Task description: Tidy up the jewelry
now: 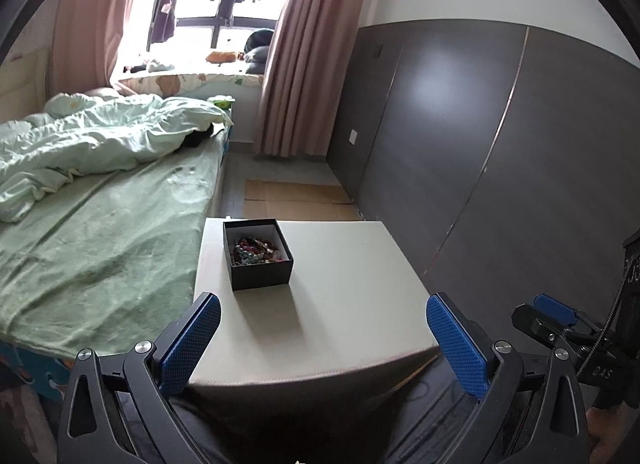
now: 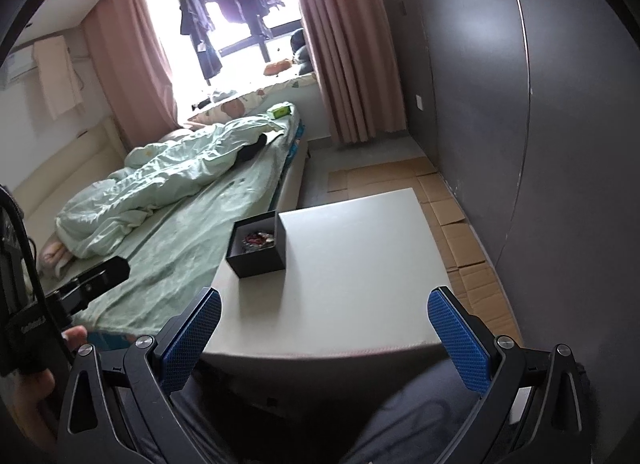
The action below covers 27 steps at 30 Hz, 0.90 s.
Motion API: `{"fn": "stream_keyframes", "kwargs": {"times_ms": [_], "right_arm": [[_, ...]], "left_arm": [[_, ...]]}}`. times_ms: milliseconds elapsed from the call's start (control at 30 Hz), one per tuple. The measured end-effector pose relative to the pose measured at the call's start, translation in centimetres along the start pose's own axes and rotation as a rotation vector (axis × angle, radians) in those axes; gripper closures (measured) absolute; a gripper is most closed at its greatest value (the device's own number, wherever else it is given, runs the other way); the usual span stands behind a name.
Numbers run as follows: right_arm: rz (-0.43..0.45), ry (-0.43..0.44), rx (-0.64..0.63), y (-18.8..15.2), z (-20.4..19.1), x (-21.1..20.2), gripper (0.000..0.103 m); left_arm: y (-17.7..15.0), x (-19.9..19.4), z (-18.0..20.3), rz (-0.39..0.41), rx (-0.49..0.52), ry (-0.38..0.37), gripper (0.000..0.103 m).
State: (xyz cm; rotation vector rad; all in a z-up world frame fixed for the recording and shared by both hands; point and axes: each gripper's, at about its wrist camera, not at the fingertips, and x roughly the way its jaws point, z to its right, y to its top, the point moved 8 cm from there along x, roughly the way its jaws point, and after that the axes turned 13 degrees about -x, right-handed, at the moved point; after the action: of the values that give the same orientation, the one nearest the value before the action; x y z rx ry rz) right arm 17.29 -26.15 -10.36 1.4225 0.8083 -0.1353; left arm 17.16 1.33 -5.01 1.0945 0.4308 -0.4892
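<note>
The left gripper (image 1: 323,340) is hanging low and level, its two blue-padded fingers (image 1: 191,344) standing wide apart with nothing between them. The right gripper (image 2: 324,340) is sitting in much the same pose, its own blue pads (image 2: 459,340) spread equally wide and gripping nothing. Both are pointing forward side by side, the right gripper showing at the right edge of the left wrist view. The person's left hand (image 2: 44,368) is wrapping around its handle, fingertips showing pale against the black frame.
</note>
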Motion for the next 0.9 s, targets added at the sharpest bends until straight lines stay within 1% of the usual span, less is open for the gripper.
{"fn": "stream_keyframes", "kwargs": {"times_ms": [133, 300, 367, 467, 633, 900], "right_arm": [[0.01, 0.008, -0.024, -0.4, -0.8, -2.1, 0.0], [0.015, 0.023, -0.017, -0.7, -1.6, -4.4, 0.0], [0.023, 0.056, -0.013, -0.9, -1.9, -5.3, 0.0], [0.033, 0.05, -0.019, -1.1, -1.9, -6.2, 0.0], [0.03, 0.045, -0.011, -1.3, -1.6, -6.9, 0.0], [0.034, 0.028, -0.016, -0.6, -1.5, -7.6, 0.0]], "left_arm": [[-1.0, -1.9, 0.6, 0.001, 0.015, 0.001, 0.0], [-1.9, -3.8, 1.5, 0.014, 0.045, -0.008, 0.0], [-2.1, -4.5, 1.7, 0.022, 0.053, -0.01, 0.0], [-2.2, -5.0, 2.0, 0.022, 0.056, -0.015, 0.0], [-2.4, -5.7, 2.4, 0.03, 0.071, -0.021, 0.0], [-2.2, -6.0, 2.2, 0.031, 0.081, -0.027, 0.0]]}}
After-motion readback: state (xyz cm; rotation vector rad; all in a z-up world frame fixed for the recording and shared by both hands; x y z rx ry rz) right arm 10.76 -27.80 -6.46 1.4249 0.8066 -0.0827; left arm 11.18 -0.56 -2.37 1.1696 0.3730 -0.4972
